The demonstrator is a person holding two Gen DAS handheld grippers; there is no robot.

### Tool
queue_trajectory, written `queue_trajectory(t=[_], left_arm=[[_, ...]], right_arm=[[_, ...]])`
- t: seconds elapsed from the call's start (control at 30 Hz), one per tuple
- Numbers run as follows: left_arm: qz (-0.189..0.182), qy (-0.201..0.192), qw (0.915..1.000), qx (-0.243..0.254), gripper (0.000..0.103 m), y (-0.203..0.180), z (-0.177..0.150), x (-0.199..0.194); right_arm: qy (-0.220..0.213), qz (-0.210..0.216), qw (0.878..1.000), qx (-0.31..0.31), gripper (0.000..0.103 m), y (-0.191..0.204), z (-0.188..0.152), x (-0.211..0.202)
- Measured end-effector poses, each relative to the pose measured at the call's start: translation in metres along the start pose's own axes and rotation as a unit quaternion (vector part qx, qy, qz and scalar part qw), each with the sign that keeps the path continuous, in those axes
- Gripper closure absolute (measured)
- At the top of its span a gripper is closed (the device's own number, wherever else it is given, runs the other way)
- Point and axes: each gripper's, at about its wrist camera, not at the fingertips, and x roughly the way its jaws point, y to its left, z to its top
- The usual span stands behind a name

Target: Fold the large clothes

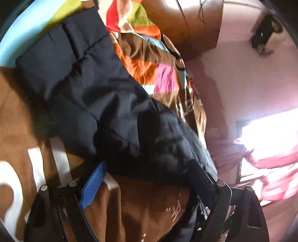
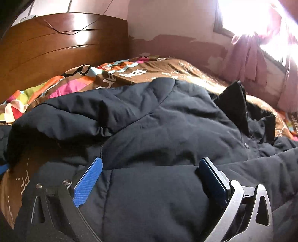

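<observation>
The right gripper (image 2: 150,173) gapes wide over the navy padded jacket (image 2: 158,121), gripping nothing. The left gripper (image 1: 149,178), also wide, straddles the jacket's edge. The jacket sprawls across the brown bedspread (image 2: 167,68); wooden headboard (image 2: 55,46) far left, pink curtain (image 2: 247,55) far right.

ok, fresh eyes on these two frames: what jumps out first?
A big dark navy padded jacket sprawls over the bed, filling both views. Beneath it lies a brown bedspread with bright patchwork colours toward the wooden headboard. The right gripper sits open over the jacket's bulk, and a window glares white at upper right.
</observation>
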Motion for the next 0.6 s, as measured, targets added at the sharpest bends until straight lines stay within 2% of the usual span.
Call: queue_trajectory(t=[0.1,0.17,0.27,0.37,0.47,0.53,0.6], left_arm=[[-0.019,0.009,0.9997,-0.012,0.009,0.006,0.006,0.005],[-0.044,0.01,0.9975,-0.055,0.009,0.02,0.015,0.006],[-0.076,-0.005,0.9882,-0.132,0.009,0.039,0.025,0.004],[-0.075,0.014,0.9828,-0.168,0.019,0.045,0.032,0.006],[-0.067,0.014,0.9806,-0.184,0.043,0.05,0.032,0.004],[-0.043,0.018,0.9832,-0.177,0.075,0.049,0.032,0.005],[-0.016,0.023,0.9861,-0.164,0.09,0.047,0.033,0.005]], right_arm=[[-0.003,0.0,1.0,0.0,0.001,0.0,-0.001,0.001],[-0.009,-0.008,1.0,-0.004,0.001,0.003,-0.003,0.0],[-0.017,-0.023,0.999,-0.014,0.001,0.007,-0.005,-0.003],[-0.021,-0.038,0.999,-0.021,0.001,0.011,-0.005,-0.006],[-0.022,-0.043,0.999,-0.021,0.001,0.011,-0.005,-0.007],[-0.022,-0.044,0.999,-0.02,0.001,0.011,-0.005,-0.008],[-0.022,-0.045,0.999,-0.018,0.001,0.011,-0.005,-0.008]])
